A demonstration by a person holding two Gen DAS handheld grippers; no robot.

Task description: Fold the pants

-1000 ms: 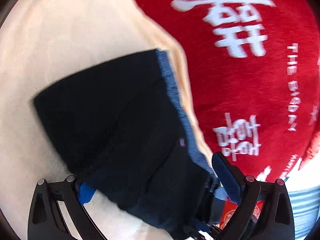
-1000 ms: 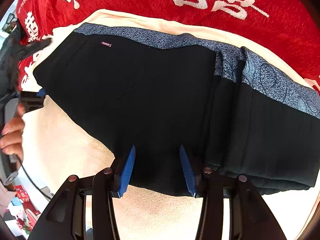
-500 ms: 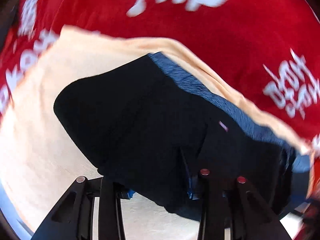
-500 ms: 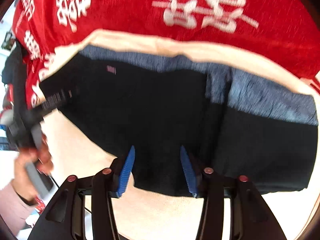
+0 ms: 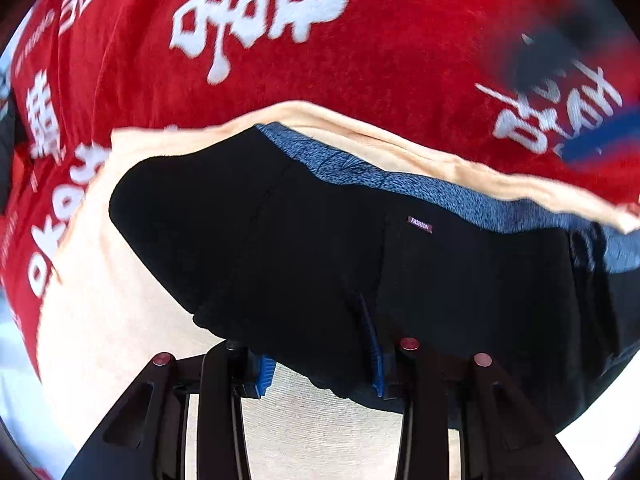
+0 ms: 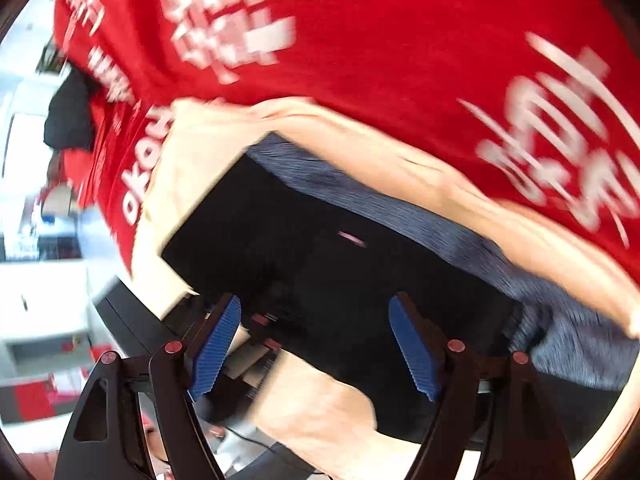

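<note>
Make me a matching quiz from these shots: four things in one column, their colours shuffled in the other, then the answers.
Things:
1. pants
2. waistband
3. blanket
4. towel under the pants

Colours:
A. cream
B. red with white lettering
C. black
D. mottled blue

Pairs: 1-C, 2-D, 3-B, 4-A

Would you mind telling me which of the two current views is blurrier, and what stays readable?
Right wrist view: heavy motion smear, the lettering on the red blanket streaked, the pants label just a pink dash. Left wrist view: mostly crisp, the pants label legible, blur only on a dark and blue shape at upper right; fisheye bending in both.
</note>
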